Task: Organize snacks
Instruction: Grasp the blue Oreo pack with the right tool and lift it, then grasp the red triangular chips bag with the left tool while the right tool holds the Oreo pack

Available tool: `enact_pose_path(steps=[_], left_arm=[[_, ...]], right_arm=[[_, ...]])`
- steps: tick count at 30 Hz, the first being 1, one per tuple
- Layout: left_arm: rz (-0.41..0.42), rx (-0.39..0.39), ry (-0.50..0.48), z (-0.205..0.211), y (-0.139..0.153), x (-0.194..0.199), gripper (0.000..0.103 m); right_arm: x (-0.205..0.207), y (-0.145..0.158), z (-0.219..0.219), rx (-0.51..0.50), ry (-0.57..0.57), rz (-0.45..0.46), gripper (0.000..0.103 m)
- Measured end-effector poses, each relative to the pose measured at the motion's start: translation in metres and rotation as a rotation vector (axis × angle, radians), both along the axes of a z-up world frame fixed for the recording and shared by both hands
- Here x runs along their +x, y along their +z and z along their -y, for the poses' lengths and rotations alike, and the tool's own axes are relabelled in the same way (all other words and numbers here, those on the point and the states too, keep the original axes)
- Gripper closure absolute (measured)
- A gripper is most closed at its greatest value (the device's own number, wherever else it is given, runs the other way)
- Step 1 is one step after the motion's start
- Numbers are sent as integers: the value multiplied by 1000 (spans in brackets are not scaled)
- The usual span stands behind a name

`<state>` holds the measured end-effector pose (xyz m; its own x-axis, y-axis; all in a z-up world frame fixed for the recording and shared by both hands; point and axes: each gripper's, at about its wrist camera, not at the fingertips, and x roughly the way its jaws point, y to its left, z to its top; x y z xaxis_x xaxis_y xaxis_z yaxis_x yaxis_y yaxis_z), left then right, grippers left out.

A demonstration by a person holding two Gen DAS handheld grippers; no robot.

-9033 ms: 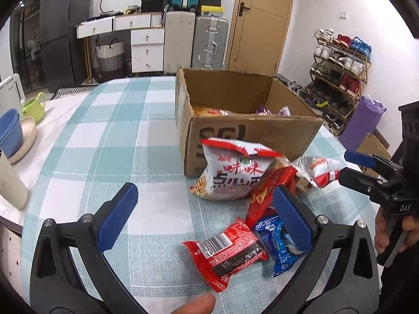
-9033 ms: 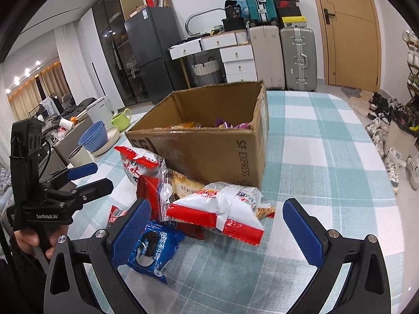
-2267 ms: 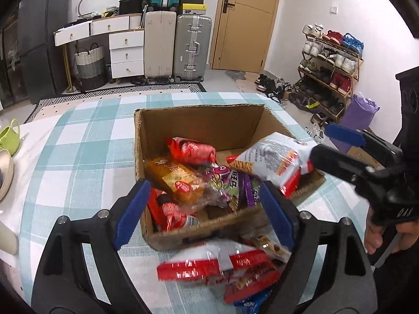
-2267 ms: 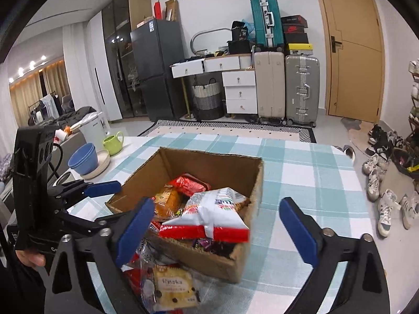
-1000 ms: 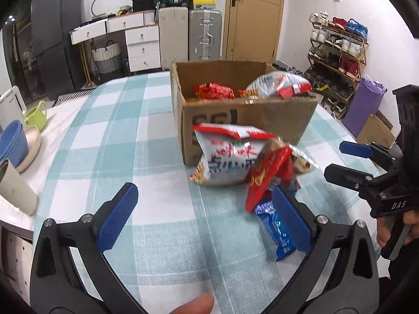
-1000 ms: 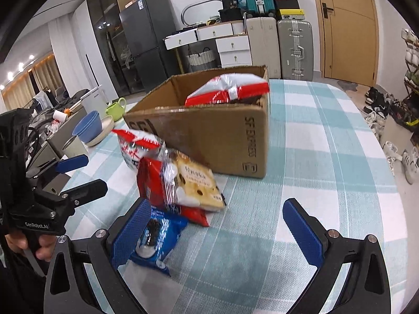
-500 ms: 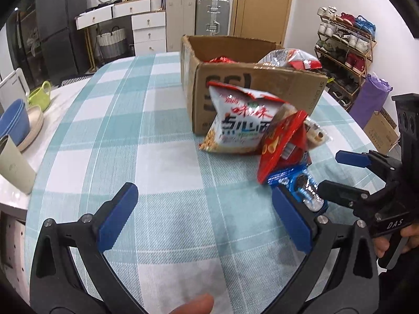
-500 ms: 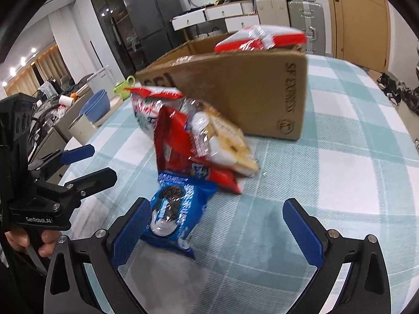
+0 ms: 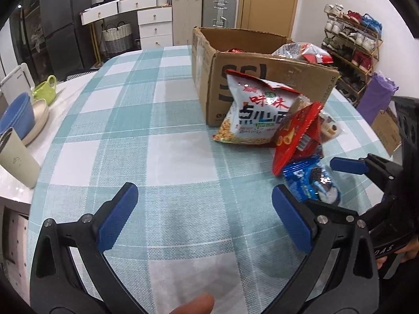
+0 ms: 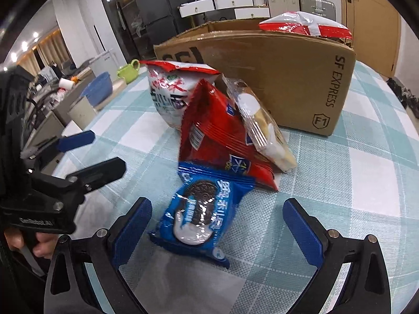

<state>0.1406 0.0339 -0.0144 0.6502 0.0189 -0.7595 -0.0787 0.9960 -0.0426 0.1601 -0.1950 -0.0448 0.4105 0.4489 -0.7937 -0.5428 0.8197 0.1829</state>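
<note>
- The right gripper (image 10: 217,231) has dropped low toward the table since half a second ago, and the blue cookie packet (image 10: 201,213) now lies partly between its spread fingers, nearer the left one; neither pad touches it yet.
- The left gripper (image 9: 204,218) hangs over bare checked tablecloth (image 9: 157,157) with its fingers wide apart and nothing between them; it has kept much the same place over the last second.
- A little over two seconds ago the right gripper held a red-and-white snack bag (image 10: 305,24) above the cardboard box (image 10: 275,78); that bag now rests on top of the box's contents, showing above its rim.
- Four snacks are left outside: the blue cookie packet flat on the cloth, a red packet (image 10: 217,136) and a clear-wrapped biscuit pack (image 10: 262,128) leaning together behind it, and a large white noodle-snack bag (image 10: 170,91) propped against the box front.
- The task looks partly done, perhaps past its midpoint, as the box already holds several items.
- The step in hand is probably a pick of the blue packet by the right gripper.
- The packet is flat and slippery, so the fingers will likely need to reach right down to the cloth and close across its narrower width, or it may slide out.
</note>
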Motion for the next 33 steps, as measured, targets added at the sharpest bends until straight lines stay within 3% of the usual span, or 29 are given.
enact_pose_path(steps=[8,14,15,18,27,33], left_arm=[[-6,-10,-8,-1,-3,2,1],[-7,-9,-7,-1,-3,1,1],[-7,-10,-7,-1,-3,2,1],[-8,-11,-7,-1,-4,2,1],[-4,-59,-7,2,-9,4,1],[-12,-63,-72,25,-11,16,1]], right_arm=[[-2,-4,10,-14,-9,5,6],[-6,-2,4,-15,33,26,37],[-8,-2,3,-15,42,30,47],[-12,0,9,-5,52,47,57],[-16,25,62,96,-49,130,57],[-2,38,84,114,-116,157,57]])
